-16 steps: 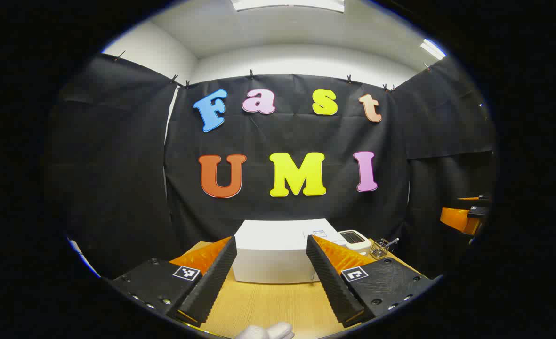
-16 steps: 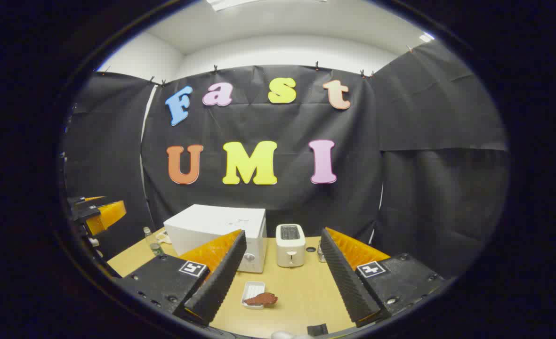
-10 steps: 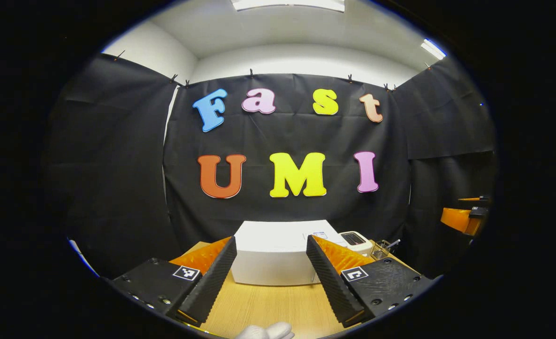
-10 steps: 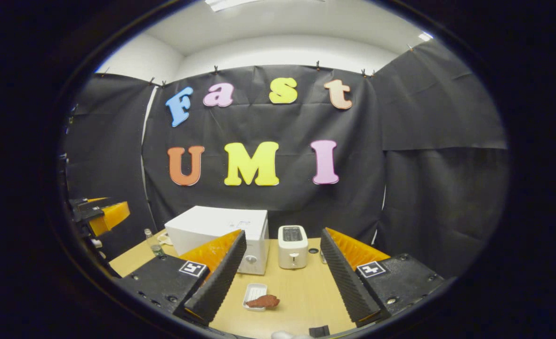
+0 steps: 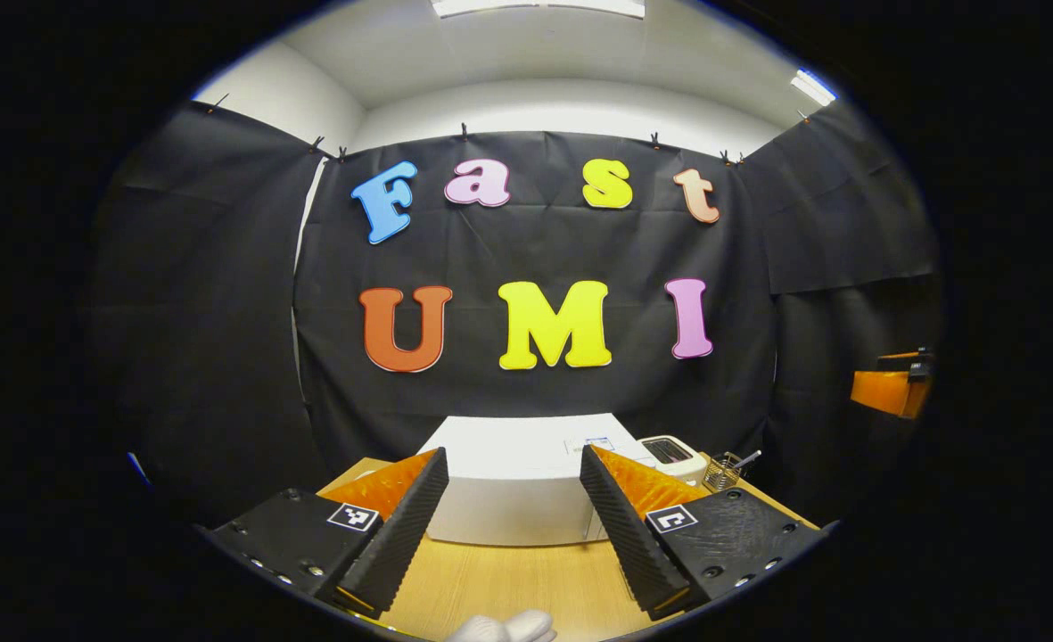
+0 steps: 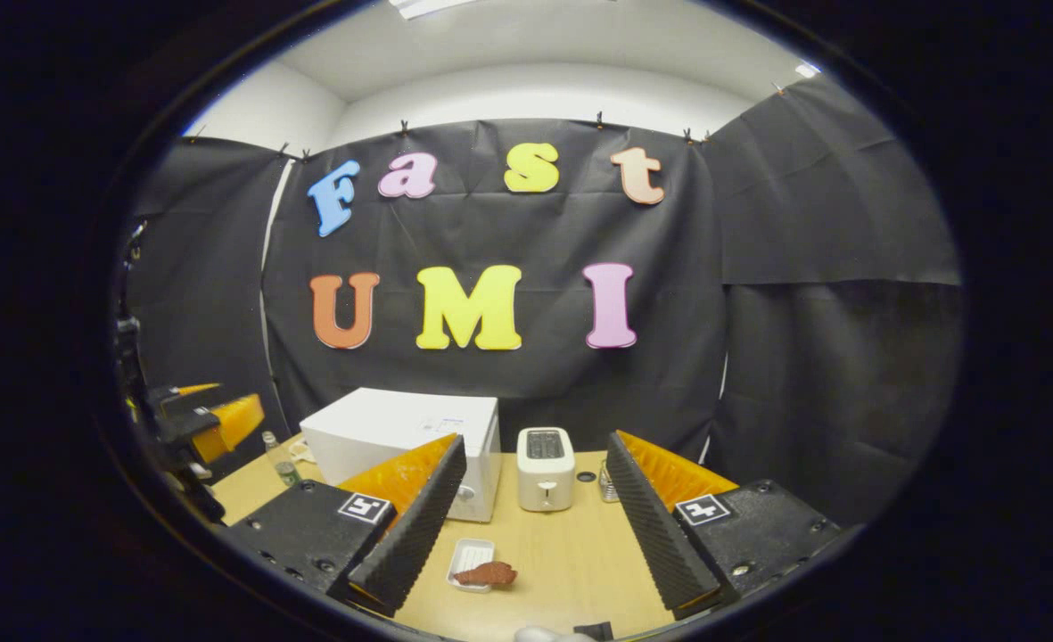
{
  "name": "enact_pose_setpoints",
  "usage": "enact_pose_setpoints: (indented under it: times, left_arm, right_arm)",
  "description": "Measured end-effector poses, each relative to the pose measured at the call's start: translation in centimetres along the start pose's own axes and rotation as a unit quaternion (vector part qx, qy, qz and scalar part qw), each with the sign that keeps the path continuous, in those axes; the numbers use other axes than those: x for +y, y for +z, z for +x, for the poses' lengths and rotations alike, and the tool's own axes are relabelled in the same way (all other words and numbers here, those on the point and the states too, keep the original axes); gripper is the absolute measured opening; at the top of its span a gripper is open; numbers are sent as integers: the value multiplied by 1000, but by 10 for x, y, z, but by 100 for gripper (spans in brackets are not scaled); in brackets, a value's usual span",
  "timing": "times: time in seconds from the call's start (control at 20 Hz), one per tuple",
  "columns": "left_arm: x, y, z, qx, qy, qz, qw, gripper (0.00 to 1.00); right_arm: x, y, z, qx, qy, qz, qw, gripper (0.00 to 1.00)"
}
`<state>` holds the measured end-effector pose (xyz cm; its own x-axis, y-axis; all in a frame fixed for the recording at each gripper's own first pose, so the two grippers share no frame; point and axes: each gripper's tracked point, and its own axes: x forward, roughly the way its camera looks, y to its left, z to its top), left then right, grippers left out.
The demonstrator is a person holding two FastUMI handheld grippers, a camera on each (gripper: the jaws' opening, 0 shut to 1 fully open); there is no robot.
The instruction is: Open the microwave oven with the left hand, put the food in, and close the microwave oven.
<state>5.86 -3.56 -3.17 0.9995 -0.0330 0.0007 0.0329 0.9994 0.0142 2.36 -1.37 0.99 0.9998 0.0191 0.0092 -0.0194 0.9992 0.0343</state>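
Note:
The white microwave oven (image 5: 522,473) stands shut at the back of the wooden table (image 5: 508,588), straight ahead of my left gripper (image 5: 513,526), which is open and holds nothing. In the right gripper view the microwave oven (image 6: 392,428) is at the left, its knob panel facing front. On the table in front of it lies a brown piece of food (image 6: 489,574) beside a small white tray (image 6: 469,557). My right gripper (image 6: 530,522) is open above the table, with the food low between its fingers and farther off. The left gripper (image 6: 214,419) also shows at the far left of that view.
A white toaster (image 6: 544,465) stands right of the microwave oven, with a small wire basket (image 5: 722,471) beyond it. A small bottle (image 6: 278,455) stands left of the microwave oven. A gloved hand (image 5: 501,628) shows at the bottom edge. The right gripper (image 5: 890,389) hangs at the far right.
Both views have shifted a little: the microwave oven and the food sit slightly more to the left and lower than before. Both grippers stay open.

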Motion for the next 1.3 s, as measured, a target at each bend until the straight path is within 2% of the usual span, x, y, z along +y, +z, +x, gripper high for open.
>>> enact_pose_setpoints:
  times: [0.1,0.15,0.25,0.35,0.4,0.45,0.5,0.55,0.7,0.75,0.8,0.9,0.95,1.2,1.25,1.3]
  left_arm:
    - [-18,-22,17,3,-12,-1,1000,93]
    - [-28,-34,27,6,-19,1,1000,93]
    - [-49,-68,44,30,-34,-2,999,93]
    - [-67,-98,66,38,-42,-8,998,93]
    - [-77,-111,75,43,-47,-12,998,94]
    - [-86,-124,88,51,-52,-15,997,93]
    - [-93,-142,100,61,-53,-17,997,93]
    - [-98,-153,113,67,-52,-17,996,94]
    - [-112,-184,153,73,-45,-19,996,94]
    - [-117,-195,165,78,-44,-18,996,94]
    - [-120,-203,177,81,-40,-17,996,94]
    - [-123,-219,191,93,-34,-17,995,94]
    - [-125,-225,195,96,-32,-16,995,94]
    - [-127,-236,208,99,-21,-11,995,92]
    - [-127,-236,209,100,-20,-9,995,76]
    - [-125,-237,209,99,-13,-4,995,69]
  right_arm:
    - [-12,6,0,-3,-6,4,1000,100]
    - [-22,11,0,-6,-15,0,1000,95]
    - [-38,17,-2,-4,-35,-15,999,95]
    - [-54,20,-8,0,-57,-32,998,100]
    - [-66,20,-12,2,-75,-43,996,95]
    - [-78,23,-17,1,-94,-53,994,100]
    - [-87,23,-20,4,-107,-62,992,95]
    - [-94,20,-23,14,-115,-68,991,100]
    - [-111,13,-29,25,-133,-75,988,100]
    - [-116,9,-30,31,-137,-73,987,100]
    - [-118,3,-31,37,-137,-67,988,96]
    - [-125,-8,-31,49,-134,-65,988,96]
    - [-129,-11,-30,53,-135,-68,987,100]
    - [-147,-31,-23,77,-134,-49,987,100]
    - [-149,-34,-21,80,-132,-48,987,100]
    - [-149,-35,-20,81,-129,-47,987,100]
